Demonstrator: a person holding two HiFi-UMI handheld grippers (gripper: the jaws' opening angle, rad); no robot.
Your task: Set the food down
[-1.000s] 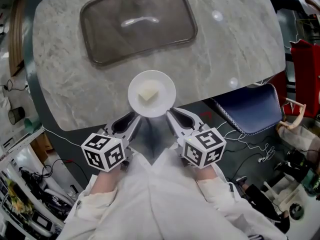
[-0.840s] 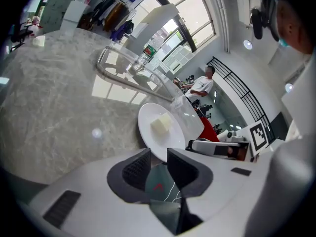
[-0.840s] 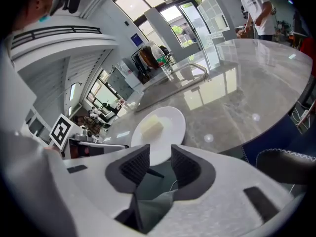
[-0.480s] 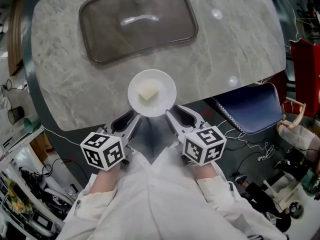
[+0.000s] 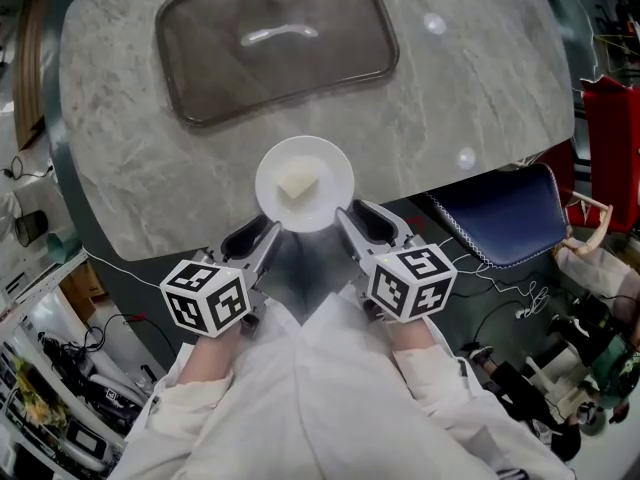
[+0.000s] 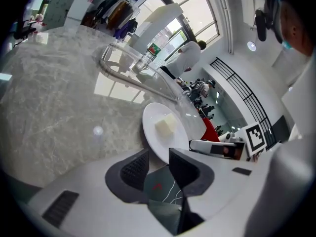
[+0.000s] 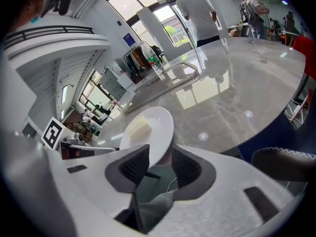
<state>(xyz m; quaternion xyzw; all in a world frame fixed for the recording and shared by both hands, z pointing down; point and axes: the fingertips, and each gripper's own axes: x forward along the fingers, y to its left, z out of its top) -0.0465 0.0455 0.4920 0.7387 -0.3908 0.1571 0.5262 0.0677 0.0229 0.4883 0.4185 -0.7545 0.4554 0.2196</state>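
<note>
No legible words or numbers, only black-and-white square markers on the left cube (image 5: 207, 299), right cube (image 5: 412, 282)

Marble tabletop (image 5: 480, 88): the right half and the strip between the rectangular glass dish (image 5: 275, 48) and the white plate (image 5: 335, 163) are bare, free to pass. The dish blocks the far centre. The plate sits at the near edge, its rim between the jaws of the left gripper (image 5: 262, 238) and the right gripper (image 5: 358, 220). Right jaws have just been opening. Straight ahead is blocked for both. Blue chair (image 5: 500, 218) crowds the table's right edge, cables (image 5: 500, 298) on the floor nearby.
</note>
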